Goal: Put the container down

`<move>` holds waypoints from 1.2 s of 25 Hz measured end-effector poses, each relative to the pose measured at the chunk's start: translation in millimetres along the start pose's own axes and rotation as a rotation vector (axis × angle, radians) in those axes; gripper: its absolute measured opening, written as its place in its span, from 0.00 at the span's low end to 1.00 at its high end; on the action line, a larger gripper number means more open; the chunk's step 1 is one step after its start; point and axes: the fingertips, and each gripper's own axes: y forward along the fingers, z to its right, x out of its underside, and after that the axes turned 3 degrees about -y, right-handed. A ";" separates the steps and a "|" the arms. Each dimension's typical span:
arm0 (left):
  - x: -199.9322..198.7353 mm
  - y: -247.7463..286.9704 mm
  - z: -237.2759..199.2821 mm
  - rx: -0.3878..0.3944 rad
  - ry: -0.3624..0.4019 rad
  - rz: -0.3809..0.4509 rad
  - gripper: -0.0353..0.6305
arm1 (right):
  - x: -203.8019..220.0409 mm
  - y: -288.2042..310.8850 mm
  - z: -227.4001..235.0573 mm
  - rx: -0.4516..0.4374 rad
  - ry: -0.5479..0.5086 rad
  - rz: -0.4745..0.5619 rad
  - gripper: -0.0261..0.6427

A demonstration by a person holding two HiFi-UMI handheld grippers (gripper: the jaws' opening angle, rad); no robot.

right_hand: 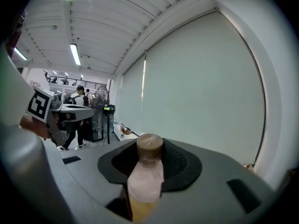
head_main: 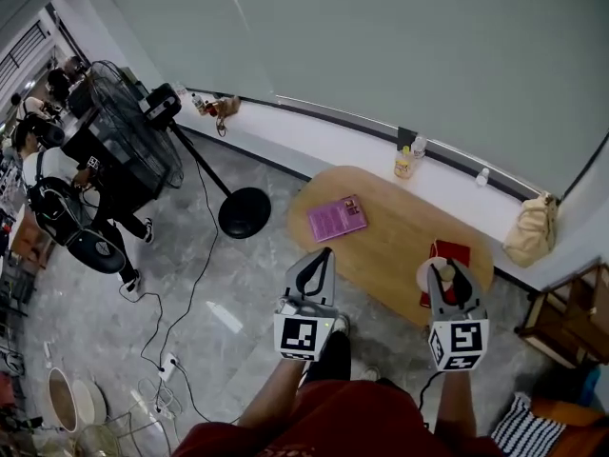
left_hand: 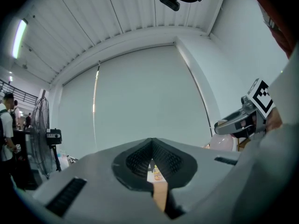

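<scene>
The right tool (head_main: 455,279) has its jaws part-way open and clamped on the container (right_hand: 148,169), by the near edge of the oval wooden bench (head_main: 381,255). To set it down well, keep it upright over bare wood, clear of the pink booklet (head_main: 336,218), lower until the base sits flat, then release. It is a slim, cloudy pink bottle with a round brown cap. The left tool (head_main: 322,260) is closed and empty.

table (head_main: 390,241): matt pale wood | container (right_hand: 145,181): smooth frosted pink | floor (head_main: 249,276): glossy grey tile
</scene>
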 end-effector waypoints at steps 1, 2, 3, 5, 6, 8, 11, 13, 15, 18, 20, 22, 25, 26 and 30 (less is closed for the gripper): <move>2.3 6.4 -6.8 -0.004 -0.003 0.006 0.06 | -0.3 9.6 -1.2 -0.005 -0.006 -0.004 0.24; 4.2 12.9 -13.7 -0.006 -0.004 0.010 0.06 | -1.2 19.5 -2.6 -0.009 -0.012 -0.008 0.24; 6.2 19.1 -20.9 -0.008 -0.006 0.010 0.06 | -2.9 29.5 -4.5 -0.013 -0.017 -0.010 0.24; 9.7 30.6 -37.0 -0.015 -0.018 0.001 0.06 | -9.7 49.0 -9.9 -0.022 -0.023 -0.012 0.24; 11.0 35.9 -45.9 -0.022 -0.026 -0.002 0.06 | -14.4 59.1 -12.9 -0.028 -0.026 -0.010 0.24; 14.1 45.0 -63.4 -0.034 -0.023 -0.003 0.06 | -22.2 78.8 -18.6 -0.039 -0.032 -0.008 0.24; 19.8 51.7 -89.2 -0.056 0.006 0.001 0.06 | -27.4 107.1 -29.7 -0.066 -0.037 -0.008 0.24; 24.4 51.9 -106.7 -0.088 -0.021 -0.011 0.06 | -29.9 126.5 -39.9 -0.093 -0.042 -0.008 0.24; 30.0 52.5 -122.1 -0.112 -0.030 -0.022 0.06 | -30.5 144.0 -49.8 -0.119 -0.043 -0.011 0.24; 40.3 51.3 -144.5 -0.141 -0.034 -0.037 0.06 | -27.5 167.6 -67.0 -0.154 -0.045 -0.027 0.24; 47.0 47.2 -160.0 -0.163 -0.039 -0.047 0.06 | -24.8 183.3 -82.0 -0.182 -0.049 -0.040 0.24; 55.2 42.4 -174.7 -0.184 -0.044 -0.059 0.06 | -20.3 198.8 -98.0 -0.211 -0.052 -0.056 0.24; 71.4 37.9 -191.1 -0.208 -0.055 -0.084 0.06 | -9.8 218.4 -116.1 -0.246 -0.053 -0.082 0.24; 77.3 36.7 -195.4 -0.214 -0.063 -0.091 0.06 | -5.6 223.7 -120.8 -0.254 -0.054 -0.092 0.24; 104.8 33.8 -217.2 -0.242 -0.092 -0.130 0.06 | 16.1 251.0 -141.3 -0.285 -0.055 -0.139 0.24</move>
